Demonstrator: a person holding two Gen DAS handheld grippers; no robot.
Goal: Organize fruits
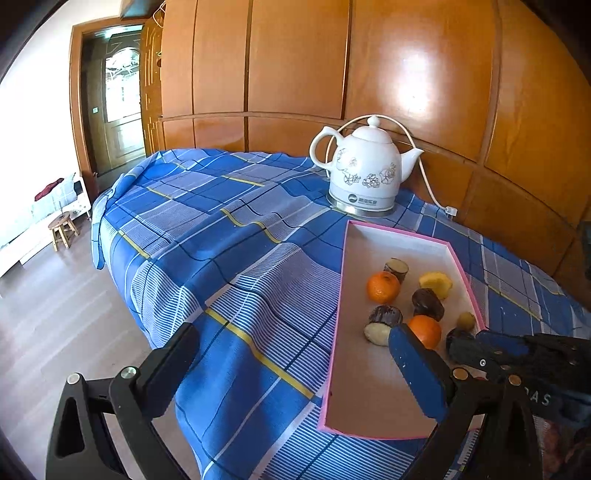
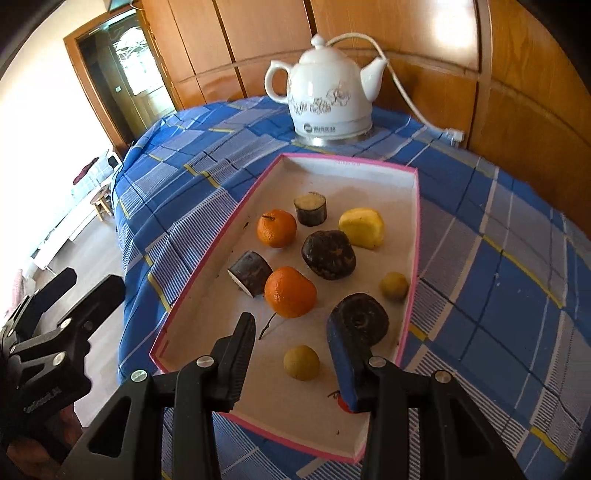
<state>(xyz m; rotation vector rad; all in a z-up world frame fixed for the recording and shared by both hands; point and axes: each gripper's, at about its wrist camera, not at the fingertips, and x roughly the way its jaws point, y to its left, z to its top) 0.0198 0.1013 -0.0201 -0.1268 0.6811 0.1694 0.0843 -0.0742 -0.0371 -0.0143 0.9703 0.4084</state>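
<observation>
A pink-rimmed white tray (image 2: 413, 236) lies on the blue checked cloth and holds two oranges (image 2: 290, 291), (image 2: 276, 228), several dark pieces (image 2: 328, 254), a yellow piece (image 2: 362, 227) and two small yellow-green fruits (image 2: 301, 362), (image 2: 394, 285). My right gripper (image 2: 291, 325) is open above the tray's near end; the near small fruit lies between its fingers, and a small red thing (image 2: 341, 404) peeks from behind the right finger. My left gripper (image 1: 295, 334) is open wide at the tray's (image 1: 345, 258) left edge, empty. The right gripper shows in the left wrist view (image 1: 517, 350).
A white electric kettle (image 2: 328, 96) with a cord stands behind the tray by the wooden wall panels (image 2: 424, 33). The cloth-covered surface ends at the left, with floor (image 1: 55, 314) and a small stool (image 1: 62, 229) beyond. A doorway (image 1: 118, 99) is at the back left.
</observation>
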